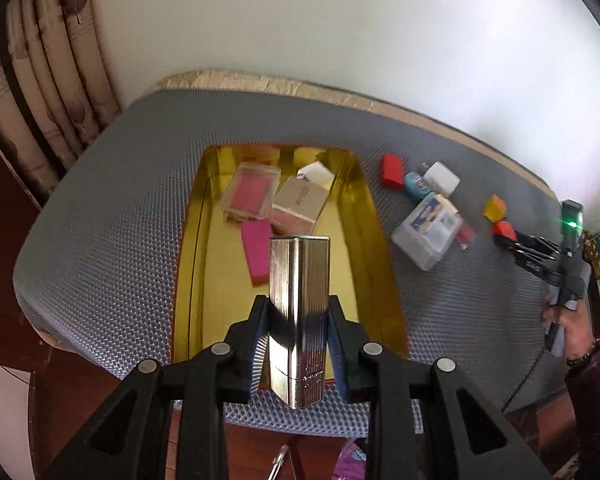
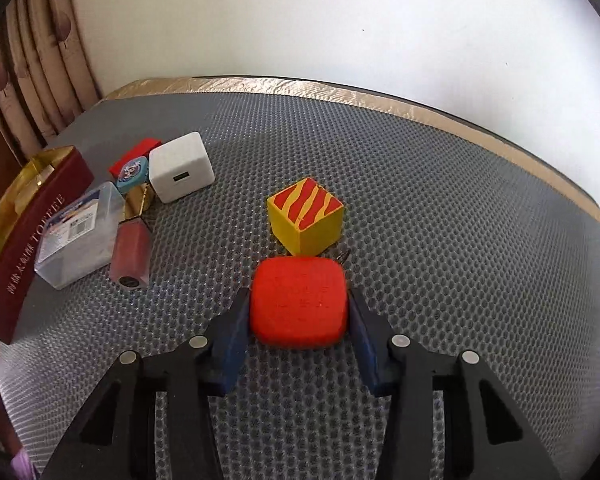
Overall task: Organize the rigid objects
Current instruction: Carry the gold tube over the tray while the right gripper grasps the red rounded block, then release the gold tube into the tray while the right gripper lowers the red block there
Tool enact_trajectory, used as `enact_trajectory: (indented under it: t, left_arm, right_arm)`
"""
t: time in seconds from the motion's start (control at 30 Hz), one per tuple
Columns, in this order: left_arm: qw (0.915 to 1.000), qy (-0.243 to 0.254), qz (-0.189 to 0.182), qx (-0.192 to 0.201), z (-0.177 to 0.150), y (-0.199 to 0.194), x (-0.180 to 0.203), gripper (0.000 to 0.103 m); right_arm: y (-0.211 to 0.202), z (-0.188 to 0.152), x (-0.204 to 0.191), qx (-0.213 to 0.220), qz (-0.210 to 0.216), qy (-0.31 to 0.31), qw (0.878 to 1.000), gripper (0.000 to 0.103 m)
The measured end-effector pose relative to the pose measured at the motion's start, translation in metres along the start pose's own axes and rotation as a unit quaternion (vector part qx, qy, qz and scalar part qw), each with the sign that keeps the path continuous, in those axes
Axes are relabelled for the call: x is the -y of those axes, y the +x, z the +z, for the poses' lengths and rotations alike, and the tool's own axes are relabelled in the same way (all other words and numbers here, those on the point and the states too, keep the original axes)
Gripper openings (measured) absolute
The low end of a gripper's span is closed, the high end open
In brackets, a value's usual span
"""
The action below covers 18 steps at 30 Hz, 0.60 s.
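Left gripper clamps silver case; right gripper brackets red block

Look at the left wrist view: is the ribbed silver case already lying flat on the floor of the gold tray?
No. The ribbed silver case is clamped between the fingers of the left gripper, above the gold tray.

home room, patterned curtain, wooden floor
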<state>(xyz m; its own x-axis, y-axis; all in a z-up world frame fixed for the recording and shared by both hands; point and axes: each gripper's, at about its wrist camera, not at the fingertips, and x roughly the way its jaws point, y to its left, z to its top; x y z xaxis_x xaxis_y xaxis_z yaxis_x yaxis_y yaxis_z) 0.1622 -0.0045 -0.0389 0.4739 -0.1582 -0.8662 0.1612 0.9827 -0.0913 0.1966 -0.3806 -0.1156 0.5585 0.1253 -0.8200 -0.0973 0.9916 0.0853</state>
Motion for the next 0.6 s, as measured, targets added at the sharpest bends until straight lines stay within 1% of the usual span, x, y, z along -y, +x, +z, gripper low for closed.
enact_trajectory:
  t: [0.07,0.27,0.37,0.47,0.6]
  left_arm:
    - [0.9999,0.001,-0.014,-0.005,0.002,0.009,0.0,0.028]
    - [0.998,0.047,-0.027,-0.032,0.011,0.046,0.024,0.028]
    - [0.9976,0.049,-0.026,-0.041,0.017,0.065,0.028,0.028]
    - [0.9967,0.05,-0.039,-0.05,0.024,0.081,0.031,0.028]
    - [0.9964,0.052,-0.029,-0.061,0.031,0.1,0.035,0.028]
  right_arm:
    - [-0.002,-0.003,0.002,0.0,0.004,0.006,1.0,0.044]
    - [-0.019,-0.015,0.015,0.003,0.022,0.047,0.999,0.044]
    - [-0.026,-0.022,0.019,0.005,0.029,0.062,0.998,0.044]
    - [-0.034,-0.025,0.02,0.009,0.033,0.065,0.997,0.044]
    - [-0.044,-0.019,0.014,0.018,0.039,0.062,0.997,0.044]
